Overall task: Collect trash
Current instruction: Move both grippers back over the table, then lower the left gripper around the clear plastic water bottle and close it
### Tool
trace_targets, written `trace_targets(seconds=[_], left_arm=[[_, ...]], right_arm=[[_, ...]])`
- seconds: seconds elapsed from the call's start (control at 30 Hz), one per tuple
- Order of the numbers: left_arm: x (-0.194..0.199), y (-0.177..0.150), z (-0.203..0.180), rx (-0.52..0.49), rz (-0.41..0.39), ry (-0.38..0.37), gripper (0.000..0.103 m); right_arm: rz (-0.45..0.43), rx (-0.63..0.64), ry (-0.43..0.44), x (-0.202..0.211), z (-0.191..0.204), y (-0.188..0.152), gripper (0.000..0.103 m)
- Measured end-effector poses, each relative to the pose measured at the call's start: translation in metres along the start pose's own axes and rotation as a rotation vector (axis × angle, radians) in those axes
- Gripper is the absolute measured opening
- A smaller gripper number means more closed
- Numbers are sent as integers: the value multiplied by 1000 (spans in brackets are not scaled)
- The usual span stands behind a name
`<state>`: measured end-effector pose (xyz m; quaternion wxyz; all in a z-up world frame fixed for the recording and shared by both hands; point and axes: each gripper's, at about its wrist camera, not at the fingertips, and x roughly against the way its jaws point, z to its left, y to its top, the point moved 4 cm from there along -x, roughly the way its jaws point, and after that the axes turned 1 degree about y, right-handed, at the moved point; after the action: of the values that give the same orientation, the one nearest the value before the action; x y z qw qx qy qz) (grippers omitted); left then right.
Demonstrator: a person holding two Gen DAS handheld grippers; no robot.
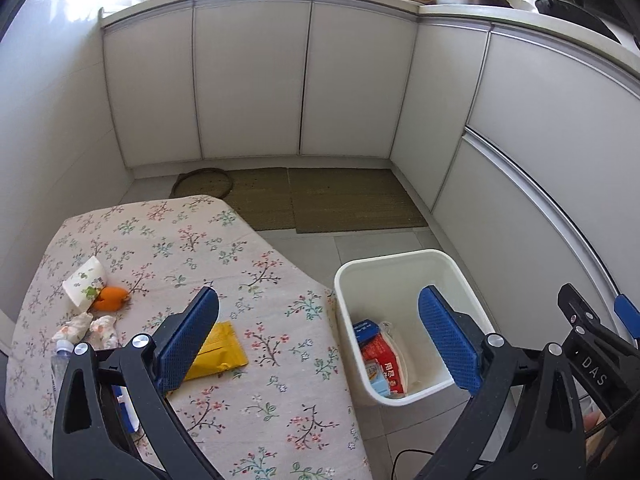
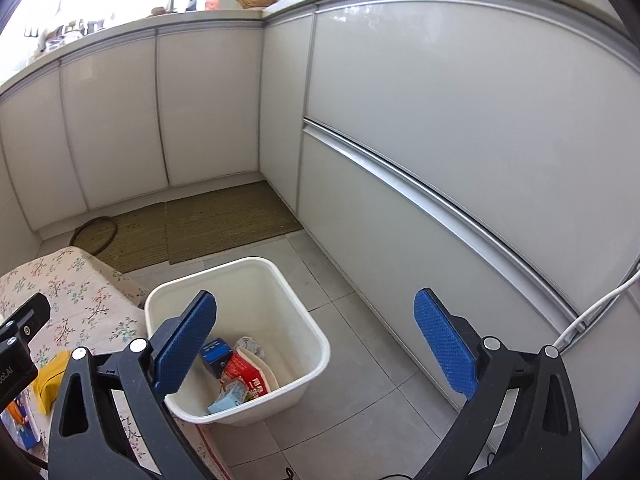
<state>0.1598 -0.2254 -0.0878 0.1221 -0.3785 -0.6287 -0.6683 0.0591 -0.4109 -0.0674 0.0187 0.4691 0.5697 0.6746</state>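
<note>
The left tool (image 1: 318, 336) stood released and empty over the right edge of the cloth-covered counter (image 1: 260, 408). The right tool (image 2: 314, 336) was likewise released, above the white bin (image 2: 316, 364) on open floor tiles. The yellow packet (image 1: 224, 350) lay flat, long axis running near-left to far-right. A paper cup (image 1: 86, 280), orange peel (image 1: 110, 298) and crumpled tissues (image 1: 86, 328) lay far left.

Bin (image 1: 404, 268) on floor right of table (image 1: 256, 240), packets (image 1: 380, 356) in bin
</note>
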Motion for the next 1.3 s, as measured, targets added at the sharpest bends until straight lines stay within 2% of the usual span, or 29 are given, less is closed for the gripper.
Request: trace_targets(seconds=[0.4, 0.7, 1.3], left_arm=[[21, -20, 81, 99, 15, 94, 96], [31, -29, 135, 158, 20, 155, 96], [38, -52, 235, 279, 67, 271, 96]], right_arm=[[-66, 127, 111, 30, 71, -5, 96], [-75, 238, 169, 42, 131, -17, 96], [-68, 366, 288, 63, 233, -39, 96]])
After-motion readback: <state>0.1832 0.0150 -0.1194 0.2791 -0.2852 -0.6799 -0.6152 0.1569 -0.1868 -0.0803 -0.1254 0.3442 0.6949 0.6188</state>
